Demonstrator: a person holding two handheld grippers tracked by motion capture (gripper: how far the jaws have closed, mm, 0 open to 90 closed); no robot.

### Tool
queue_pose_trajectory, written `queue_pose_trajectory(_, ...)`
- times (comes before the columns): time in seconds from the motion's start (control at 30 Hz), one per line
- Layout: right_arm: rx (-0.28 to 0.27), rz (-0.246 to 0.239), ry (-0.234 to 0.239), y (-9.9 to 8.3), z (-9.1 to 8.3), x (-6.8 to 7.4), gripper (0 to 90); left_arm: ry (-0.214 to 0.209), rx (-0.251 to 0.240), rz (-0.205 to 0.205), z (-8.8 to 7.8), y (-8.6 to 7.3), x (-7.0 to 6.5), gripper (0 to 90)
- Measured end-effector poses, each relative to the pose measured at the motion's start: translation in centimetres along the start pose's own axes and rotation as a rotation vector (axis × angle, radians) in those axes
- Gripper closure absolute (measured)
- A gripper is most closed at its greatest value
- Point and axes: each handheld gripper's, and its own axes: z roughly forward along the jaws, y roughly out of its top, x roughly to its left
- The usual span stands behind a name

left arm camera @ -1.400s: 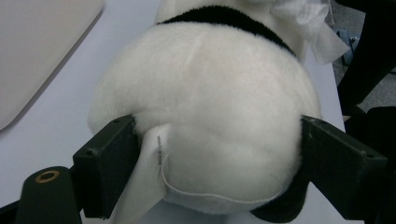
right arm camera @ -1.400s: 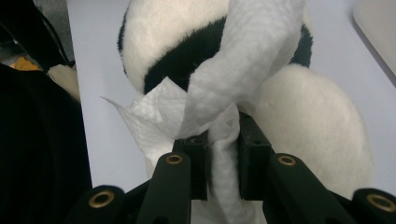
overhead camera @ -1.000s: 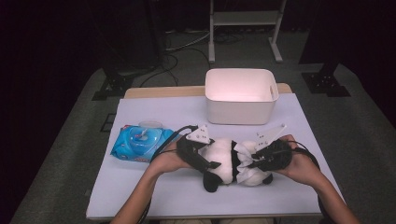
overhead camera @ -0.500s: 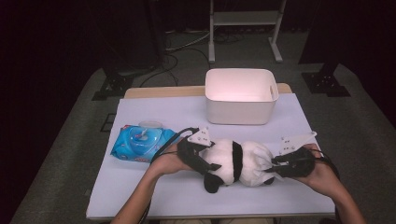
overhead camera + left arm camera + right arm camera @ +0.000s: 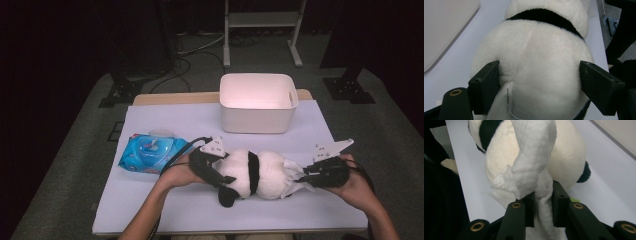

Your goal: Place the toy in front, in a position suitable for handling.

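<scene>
Plush panda (image 5: 255, 172) lies on its side near the counter's (image 5: 165, 210) front edge, mid-width. Left tool (image 5: 539, 82), jaws wide, clamps the panda's white body. Right tool (image 5: 543, 206), jaws nearly closed, pinches a white wet wipe (image 5: 534, 167) draped against the panda's rear.

On my table (image 5: 150, 210) (covered in white): a white tub (image 5: 258, 112) at the far edge, and a blue pack of wipes (image 5: 150, 152) to my left, well apart from it.
</scene>
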Motion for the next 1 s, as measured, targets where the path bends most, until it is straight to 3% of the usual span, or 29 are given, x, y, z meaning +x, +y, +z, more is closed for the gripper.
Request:
queue_pose_trajectory(0.17, -0.013, -0.028, 0.013, 2.1, 0.3, -0.3, 75.6, -0.006, 0.012, 0.009, 0.0, 0.1, -0.2, 19.2)
queue_pose_trajectory(0.37, 0.019, -0.091, 0.037, 5.6, 2.1, -0.1, 75.6, -0.013, 0.02, 0.014, -0.1, 0.0, -0.3, 18.9)
queue_pose_trajectory(0.53, 0.038, -0.133, 0.066, 7.5, 3.6, 0.3, 75.8, -0.013, 0.021, 0.012, -0.2, 0.1, -0.4, 18.5)
queue_pose_trajectory(0.7, 0.047, -0.144, 0.091, 7.6, 4.4, 0.6, 77.0, -0.012, 0.029, 0.006, -0.6, 0.8, -0.1, 16.7)
queue_pose_trajectory(0.9, 0.036, -0.149, 0.088, 7.1, 4.3, 1.1, 77.3, -0.008, 0.022, 0.041, -1.0, 2.7, 0.6, 16.7)
queue_pose_trajectory(1.0, 0.037, -0.159, 0.08, 7.0, 4.2, 1.5, 77.3, -0.007, 0.064, 0.046, -0.2, 3.1, 1.1, 16.7)
